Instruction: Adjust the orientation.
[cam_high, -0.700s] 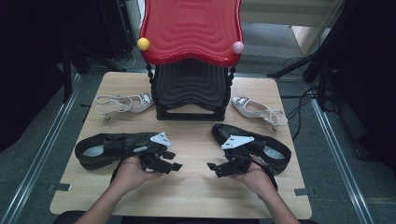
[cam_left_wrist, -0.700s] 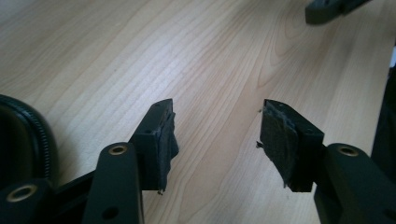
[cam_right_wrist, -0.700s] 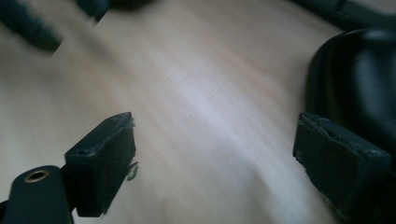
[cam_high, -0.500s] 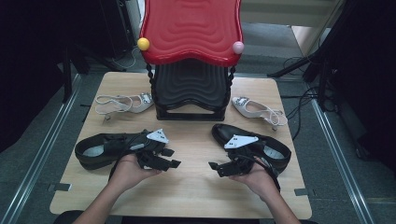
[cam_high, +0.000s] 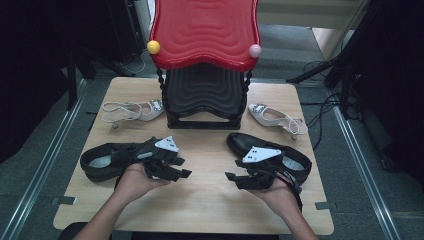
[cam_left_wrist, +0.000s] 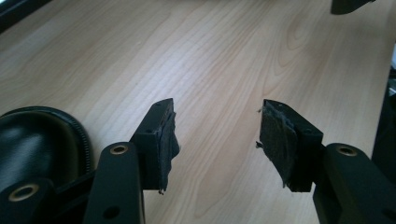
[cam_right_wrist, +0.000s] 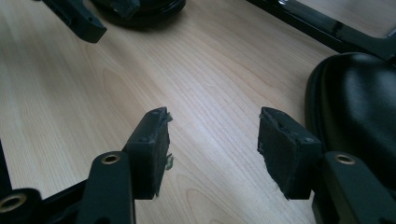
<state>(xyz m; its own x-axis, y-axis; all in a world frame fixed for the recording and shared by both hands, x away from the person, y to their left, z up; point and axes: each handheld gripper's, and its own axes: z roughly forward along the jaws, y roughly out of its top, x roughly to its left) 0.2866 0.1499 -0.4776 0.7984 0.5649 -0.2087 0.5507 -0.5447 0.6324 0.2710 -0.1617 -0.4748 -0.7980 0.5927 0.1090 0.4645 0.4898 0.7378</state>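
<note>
Two black leather shoes lie on the wooden table, one at the left and one at the right. Just right of the left shoe, my left gripper hovers open and points toward the table's middle. My right gripper is open in front of the right shoe and points left, facing the other gripper. In the left gripper view the open gripper has bare wood between its jaws, and the black shoe lies at the left. The right gripper view has the open gripper over wood beside the black shoe.
A shoe rack with a red top shelf and a black lower shelf stands at the back centre. One white slingback heel lies to its left, another to its right. Dark floor and cables surround the table.
</note>
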